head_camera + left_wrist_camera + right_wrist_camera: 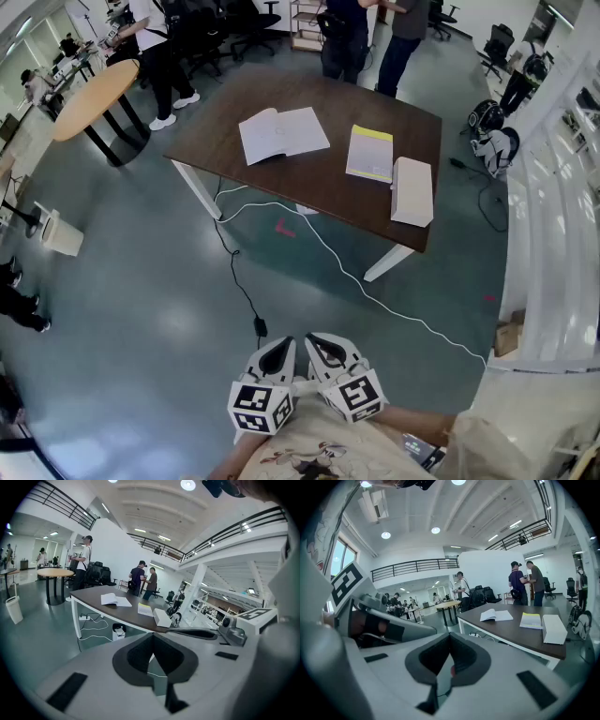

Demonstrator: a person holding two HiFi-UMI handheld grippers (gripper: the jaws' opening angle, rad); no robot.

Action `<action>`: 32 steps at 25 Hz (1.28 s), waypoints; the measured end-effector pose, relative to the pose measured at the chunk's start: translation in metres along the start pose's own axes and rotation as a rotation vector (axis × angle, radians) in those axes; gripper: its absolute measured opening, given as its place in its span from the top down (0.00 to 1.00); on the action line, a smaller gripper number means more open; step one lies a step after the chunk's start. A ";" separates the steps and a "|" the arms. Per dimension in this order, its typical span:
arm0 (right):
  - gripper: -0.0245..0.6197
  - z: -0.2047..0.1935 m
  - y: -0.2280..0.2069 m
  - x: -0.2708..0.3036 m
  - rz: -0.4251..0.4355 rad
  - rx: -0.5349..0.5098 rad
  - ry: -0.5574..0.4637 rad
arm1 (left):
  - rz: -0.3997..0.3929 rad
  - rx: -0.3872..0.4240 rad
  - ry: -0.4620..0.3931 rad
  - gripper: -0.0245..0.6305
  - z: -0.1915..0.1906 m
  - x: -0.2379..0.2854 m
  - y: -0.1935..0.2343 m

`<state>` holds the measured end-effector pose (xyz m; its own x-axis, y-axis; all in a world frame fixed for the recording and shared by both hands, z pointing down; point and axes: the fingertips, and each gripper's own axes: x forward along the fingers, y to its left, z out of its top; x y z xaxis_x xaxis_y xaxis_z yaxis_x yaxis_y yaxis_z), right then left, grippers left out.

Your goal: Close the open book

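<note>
Closing the open book (283,133) is judged not yet begun. In the head view it is seen lying flat, pages up, on the far left part of the dark table (309,183), well apart from both tools. A yellow booklet (370,153) and a thick white closed book (412,190) are seen to its right. The left gripper (281,349) and the right gripper (322,345) are held side by side close to the body, over bare floor crossed by a white cable (375,300). That cable should be stepped over as the table is approached.

In the left gripper view, the jaws are seen clenched together with nothing between them. The open book (116,600) is shown far ahead on the table, left of the yellow booklet (146,610). No grasp is thought to be needed: one cover could be lifted from beneath its outer edge by closed tips and swung over the spine.

In the right gripper view, the jaws are likewise pressed shut and empty, and the open book (496,615) is seen at the table's far left end. It is advised that one half be steadied by one tool while the other half is folded over, so that the book is not slid towards the table edge. Loose pages should be gathered under the moving cover so that none is creased.
</note>
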<state>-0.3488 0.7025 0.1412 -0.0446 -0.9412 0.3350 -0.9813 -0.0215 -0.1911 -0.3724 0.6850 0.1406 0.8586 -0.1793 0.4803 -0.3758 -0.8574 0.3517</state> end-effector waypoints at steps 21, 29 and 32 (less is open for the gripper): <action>0.95 -0.005 -0.014 0.016 0.192 0.036 0.008 | 0.063 -0.041 -0.028 0.95 0.001 0.031 0.007; 0.95 -0.003 -0.040 0.091 0.140 0.005 0.100 | 0.057 -0.110 -0.010 0.95 0.035 0.074 0.077; 0.95 0.010 -0.065 0.130 0.097 0.009 0.091 | 0.045 -0.111 0.000 0.95 0.053 0.103 0.106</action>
<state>-0.2886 0.5783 0.1880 -0.1568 -0.9044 0.3968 -0.9698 0.0649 -0.2352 -0.3049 0.5498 0.1849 0.8398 -0.2168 0.4976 -0.4507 -0.7895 0.4166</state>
